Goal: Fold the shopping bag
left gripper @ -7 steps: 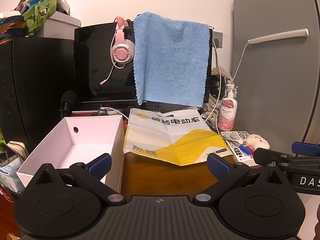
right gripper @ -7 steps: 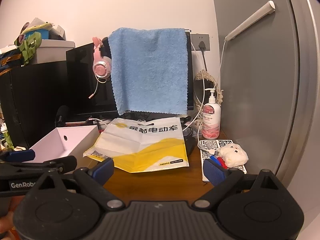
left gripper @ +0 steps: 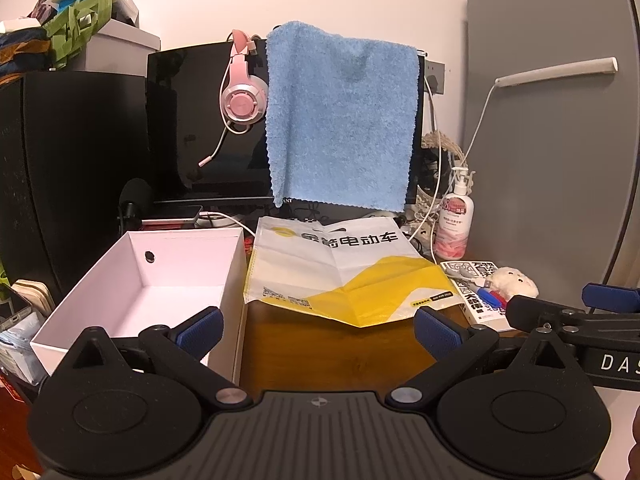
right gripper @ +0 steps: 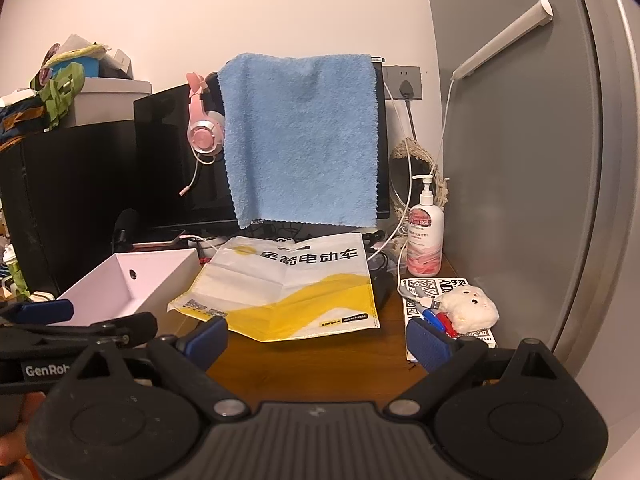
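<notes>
With both the left gripper (left gripper: 316, 326) and right gripper (right gripper: 318, 338) hovering jaws wide and empty, the shopping bag (left gripper: 344, 272) lies spread, creased, on the worktop (left gripper: 336, 356) beside the white box (left gripper: 140, 280), so slick film could slide when pinched.

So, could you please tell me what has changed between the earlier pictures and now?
Nothing has visibly changed. The left gripper and the right gripper are both open, short of the shopping bag, neither touching it. The bag lies flat and unfolded on the desk, beside the white box.
</notes>
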The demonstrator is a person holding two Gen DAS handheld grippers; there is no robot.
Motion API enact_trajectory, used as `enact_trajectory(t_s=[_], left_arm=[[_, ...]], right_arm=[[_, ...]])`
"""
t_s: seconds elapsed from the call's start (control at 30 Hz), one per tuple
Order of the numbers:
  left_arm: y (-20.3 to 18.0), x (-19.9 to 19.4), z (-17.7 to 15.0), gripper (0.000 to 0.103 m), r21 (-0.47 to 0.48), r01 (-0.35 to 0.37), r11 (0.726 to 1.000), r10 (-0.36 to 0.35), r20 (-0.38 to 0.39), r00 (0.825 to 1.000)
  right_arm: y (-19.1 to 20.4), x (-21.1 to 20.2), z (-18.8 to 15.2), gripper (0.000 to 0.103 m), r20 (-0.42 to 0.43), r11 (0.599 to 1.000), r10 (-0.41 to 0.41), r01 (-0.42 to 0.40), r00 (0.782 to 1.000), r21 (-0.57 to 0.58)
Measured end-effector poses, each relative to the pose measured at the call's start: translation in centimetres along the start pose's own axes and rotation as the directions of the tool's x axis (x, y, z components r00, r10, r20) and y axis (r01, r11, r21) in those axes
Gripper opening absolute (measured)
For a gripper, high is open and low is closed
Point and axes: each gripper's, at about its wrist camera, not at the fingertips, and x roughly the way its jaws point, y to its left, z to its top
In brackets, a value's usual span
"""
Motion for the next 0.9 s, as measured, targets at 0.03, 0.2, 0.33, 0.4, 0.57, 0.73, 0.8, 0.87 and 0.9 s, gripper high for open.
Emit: enact_trajectory(t_s=[0.03, 0.2, 0.33, 0.4, 0.57, 0.73, 0.8, 0.87, 0.9], left_arm=[[-0.03, 0.03, -0.09, 0.102, -0.001, -0.002, 1.0, 0.002, 0.001, 1.0], [-0.53, 0.3, -0.21, 0.102, -0.002, -0.007, 1.0, 0.007, 0.0, 1.0], [-0.16, 0.18, -0.14, 0.102, -0.004, -0.004, 1.0, 0.004, 0.004, 1.0], [-0.23, 0.19, -0.09, 0.102, -0.005, -0.006, 1.0, 0.006, 0.005, 1.0], [0.02, 0.27, -0.18, 0.102, -0.014, -0.001, 1.0, 0.001, 0.005, 1.0], [-0.1, 0.3, -0.16, 0.102, -0.012, -0.005, 1.0, 0.005, 0.006, 1.0], [-0.08, 0.34, -0.09, 0.102, -0.012, -0.002, 1.0, 0.003, 0.002, 1.0], [-0.05, 0.34, -0.04, 0.102, -0.015, -0.003, 1.0, 0.003, -0.001, 1.0], [-0.05, 0.32, -0.02, 0.103, -0.016, -0.004, 1.0, 0.004, 0.0, 1.0]], right_arm=[[-0.01, 0.07, 0.02, 0.096, -0.001, 1.0, -0.001, 0.001, 1.0, -0.001], [-0.04, 0.44, 0.12, 0.096, -0.008, 1.0, -0.005, 0.005, 1.0, -0.007], [0.13, 0.36, -0.15, 0.096, -0.003, 1.0, -0.005, 0.005, 1.0, -0.004], [-0.03, 0.45, -0.07, 0.096, -0.006, 1.0, 0.0, 0.0, 1.0, -0.006], [0.05, 0.37, -0.01, 0.096, -0.005, 1.0, 0.003, -0.003, 1.0, -0.008], [0.16, 0.41, 0.1, 0.096, -0.008, 1.0, 0.005, -0.006, 1.0, -0.017], [0.1, 0.53, 0.19, 0.096, -0.012, 1.0, 0.008, -0.008, 1.0, -0.017], [0.07, 0.61, 0.24, 0.096, -0.015, 1.0, 0.01, -0.01, 1.0, -0.016], [0.06, 0.64, 0.24, 0.096, -0.016, 1.0, 0.011, -0.011, 1.0, -0.016]])
